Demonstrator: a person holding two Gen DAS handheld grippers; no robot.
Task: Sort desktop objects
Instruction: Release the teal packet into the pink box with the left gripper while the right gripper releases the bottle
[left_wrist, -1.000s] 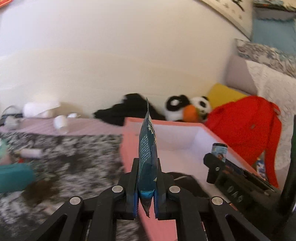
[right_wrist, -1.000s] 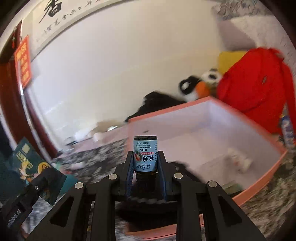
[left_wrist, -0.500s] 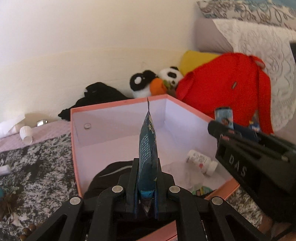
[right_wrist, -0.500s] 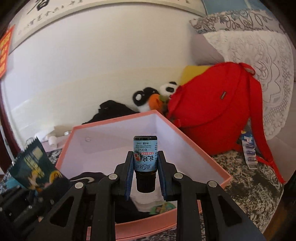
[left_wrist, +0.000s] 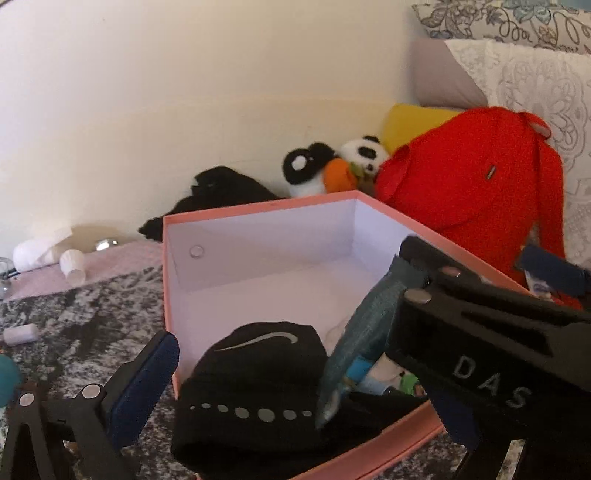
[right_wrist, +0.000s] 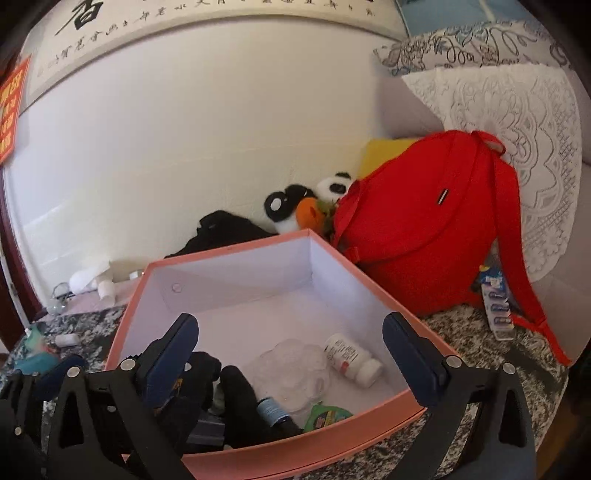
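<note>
1. The open pink cardboard box with a white inside sits on the grey-and-white speckled counter, and every place below is given relative to it.
2. The left hand-held gripper hovers over the box's near edge; its jaws have just been opening and now stand wide, grasping nothing.
3. The teal foil snack packet is free of the pads and leans tilted inside the box, its lower end on the black knit cap with a white swoosh in the near part of the box.
4. The right hand-held gripper also hangs above the box's near edge; its jaws have just been opening and are spread wide, with nothing between the pads.
5. The small dark bottle with a light blue label lies on its side on the box floor, near the front wall.
6. A white plastic pill bottle lies further in, beside a clear crumpled plastic wrapper.
7. A red fabric backpack stands just beyond the box's far right corner, with a black-and-white panda plush toy behind the box.
</note>
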